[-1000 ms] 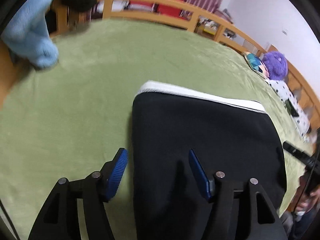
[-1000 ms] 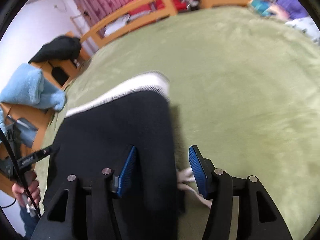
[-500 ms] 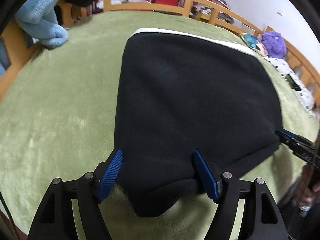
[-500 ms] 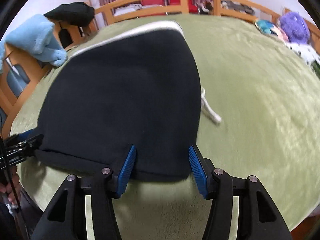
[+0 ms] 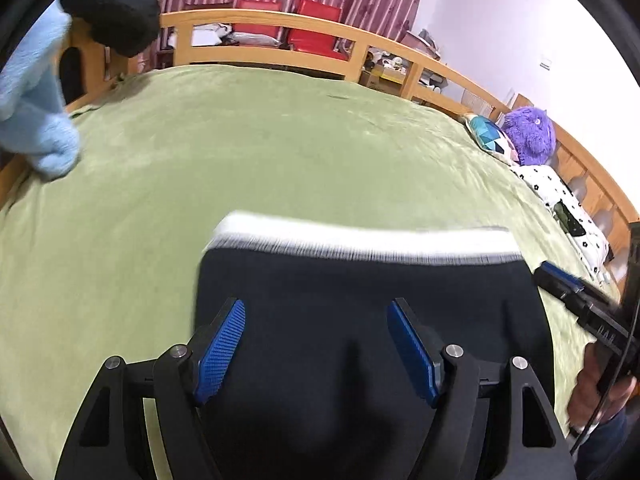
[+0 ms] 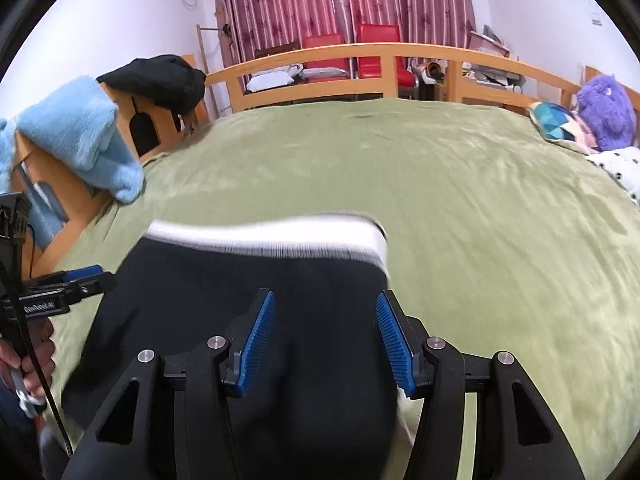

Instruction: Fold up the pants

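Two claws stand wide apart over the same garment, and neither is gripping cloth. Your left claw has its blue pads spread in the lower centre of its frame with black fabric showing between and below them; your right claw sits likewise spread, low in its own frame. Half a second ago the pants filled most of both views as a broad dark sheet running up toward the top of the frame. Now they occupy only the lower half, shorter and squarer, with the white waistband blurred across the middle of the frame and the green bed cover open above it. That blur says the cloth or the cameras are in motion, so the edge may not have settled. My reading is that a fold has just been laid over and both claws have let go, leaving a compact packet near the bottom edge of the bed. In the left view, your right claw shows at the right edge beside the pants. Check that the waistband lies square before you press or fold again.
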### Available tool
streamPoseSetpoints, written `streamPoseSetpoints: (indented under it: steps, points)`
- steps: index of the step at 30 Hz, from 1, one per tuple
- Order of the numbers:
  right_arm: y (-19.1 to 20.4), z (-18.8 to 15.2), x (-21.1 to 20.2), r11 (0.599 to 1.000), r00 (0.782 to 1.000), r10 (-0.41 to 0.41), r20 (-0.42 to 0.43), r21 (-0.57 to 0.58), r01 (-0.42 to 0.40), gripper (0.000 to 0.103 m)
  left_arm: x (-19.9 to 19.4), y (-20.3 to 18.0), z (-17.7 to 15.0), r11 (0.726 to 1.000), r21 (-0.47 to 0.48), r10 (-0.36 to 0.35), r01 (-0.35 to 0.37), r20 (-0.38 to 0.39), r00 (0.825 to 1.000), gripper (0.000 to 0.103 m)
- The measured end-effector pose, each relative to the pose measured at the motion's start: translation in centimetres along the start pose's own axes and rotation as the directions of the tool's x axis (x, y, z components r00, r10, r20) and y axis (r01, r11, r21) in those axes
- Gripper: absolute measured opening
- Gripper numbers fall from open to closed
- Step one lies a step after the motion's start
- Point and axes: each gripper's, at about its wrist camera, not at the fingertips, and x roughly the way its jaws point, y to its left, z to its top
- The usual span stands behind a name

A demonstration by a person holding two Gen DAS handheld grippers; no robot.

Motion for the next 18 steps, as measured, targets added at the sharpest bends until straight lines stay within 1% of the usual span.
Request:
streamPoseSetpoints:
  steps: [1, 2, 4, 5, 6, 8, 9, 11, 12, 13, 16, 18]
  points:
    - [0.0, 0.6, 1.1, 1.000, 1.000, 0.010, -0.008, -0.006, -0.010, 0.053, 1.0, -0.2, 0.5, 1.000, 0.003, 0.000, 0.000, -0.007, 1.000, 0.072]
    - [0.1, 0.9, 2.6, 1.000, 1.000, 0.016, -0.026, -0.024, -0.017, 0.053, 2.3, -0.3, 1.0, 1.000, 0.007, 0.020, -0.020, -0.020, 1.000, 0.072]
    - [0.1, 0.6, 4.8, 0.999, 0.998, -0.021, -0.054, -0.050, 0.018, 0.053, 4.4, -0.3, 0.9, 0.997, 0.017, 0.081, -0.080, -0.055, 0.995, 0.072]
    - [-0.2, 0.4, 5.8, 0.998, 0.997, -0.037, -0.075, -0.052, 0.033, 0.050, 5.5, 0.1, 1.0, 0.994, 0.017, 0.105, -0.105, -0.071, 0.992, 0.072]
    - [-0.8, -0.1, 7.1, 0.997, 0.994, -0.062, -0.092, -0.051, 0.057, 0.049, 6.2, 0.6, 1.0, 0.995, 0.001, 0.104, -0.105, -0.079, 0.991, 0.072]
    - [-1.4, -0.5, 7.7, 0.998, 0.993, -0.063, -0.098, -0.027, 0.061, 0.047, 6.4, 0.9, 1.0, 0.995, -0.025, 0.091, -0.093, -0.083, 0.992, 0.071]
    - [-1.4, -0.3, 7.6, 0.998, 0.993, -0.062, -0.096, -0.024, 0.060, 0.047, 6.1, 0.8, 0.8, 0.995, -0.023, 0.093, -0.095, -0.081, 0.992, 0.071]
    - [-1.1, -0.2, 6.9, 0.995, 0.991, -0.092, -0.095, -0.041, 0.088, 0.047, 4.5, 0.8, 0.4, 0.993, -0.018, 0.112, -0.114, -0.070, 0.991, 0.071]
    - [-1.0, -0.3, 6.0, 0.993, 0.990, -0.111, -0.088, -0.037, 0.108, 0.047, 3.0, 0.7, -0.3, 0.995, -0.019, 0.096, -0.097, -0.059, 0.994, 0.071]
    - [-1.0, -0.5, 5.1, 0.993, 0.990, -0.113, -0.081, -0.028, 0.111, 0.047, 2.0, 0.7, -0.9, 0.997, -0.019, 0.076, -0.078, -0.054, 0.996, 0.071]
    - [-0.6, -2.6, 1.1, 0.996, 0.993, -0.093, -0.068, 0.010, 0.094, 0.049, -1.5, 0.0, -4.2, 0.999, -0.009, 0.048, -0.048, -0.047, 0.998, 0.071]
    - [-0.6, -4.4, -0.8, 0.996, 0.994, -0.085, -0.072, 0.028, 0.087, 0.049, -2.9, -0.6, -6.7, 0.998, 0.007, 0.060, -0.059, -0.066, 0.996, 0.072]
